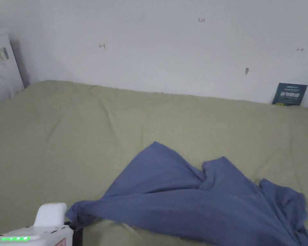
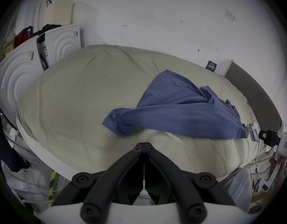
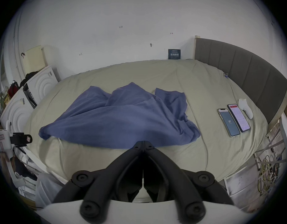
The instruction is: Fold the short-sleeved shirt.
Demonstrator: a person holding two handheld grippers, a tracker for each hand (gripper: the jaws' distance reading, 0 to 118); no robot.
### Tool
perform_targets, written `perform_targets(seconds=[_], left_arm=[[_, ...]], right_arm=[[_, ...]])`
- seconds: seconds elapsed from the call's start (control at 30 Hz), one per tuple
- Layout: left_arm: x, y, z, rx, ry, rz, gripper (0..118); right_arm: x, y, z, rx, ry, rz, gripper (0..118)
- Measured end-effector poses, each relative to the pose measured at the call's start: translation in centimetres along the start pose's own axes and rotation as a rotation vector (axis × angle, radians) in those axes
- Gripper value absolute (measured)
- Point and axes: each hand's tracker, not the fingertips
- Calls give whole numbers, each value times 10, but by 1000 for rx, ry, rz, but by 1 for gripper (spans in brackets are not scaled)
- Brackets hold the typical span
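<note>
A blue short-sleeved shirt point(image 1: 195, 205) point(image 2: 175, 108) point(image 3: 123, 117) lies crumpled and rumpled on the near half of a bed with a pale green sheet point(image 1: 86, 134). My left gripper point(image 2: 144, 144) is shut, its jaws touching with nothing between them, hovering just short of the shirt's bunched left end. Its white body point(image 1: 38, 229) sits at the lower left of the head view. My right gripper point(image 3: 143, 142) is also shut and empty, its tips just before the shirt's near hem. Each gripper appears far off in the other's view, the right gripper point(image 2: 269, 137) and the left gripper point(image 3: 20, 138).
Two phones point(image 3: 233, 122) and a small white device point(image 3: 245, 108) lie on the sheet to the right of the shirt. A grey headboard point(image 3: 244, 69) stands at the right, white appliances point(image 2: 26, 69) at the left. A dark card point(image 1: 289, 94) leans on the wall.
</note>
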Motion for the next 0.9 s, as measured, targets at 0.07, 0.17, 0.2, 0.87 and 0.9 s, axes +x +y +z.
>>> perform_targets(seconds=[0.07, 0.17, 0.2, 0.87, 0.9], left_arm=[[-8, -1, 2, 9, 13, 20, 0], [-21, 0, 1, 7, 21, 41, 0], [-23, 3, -2, 10, 34, 31, 0], [-34, 66, -140, -224, 22, 29, 85], [-32, 63, -138, -224, 13, 27, 71]], right_arm=[[-3, -6, -1, 3, 5, -8, 1], [-7, -15, -5, -8, 17, 17, 1], [-9, -15, -8, -16, 0, 34, 1], [-5, -22, -35, -113, 20, 58, 1], [-3, -22, -35, -121, 18, 56, 1]])
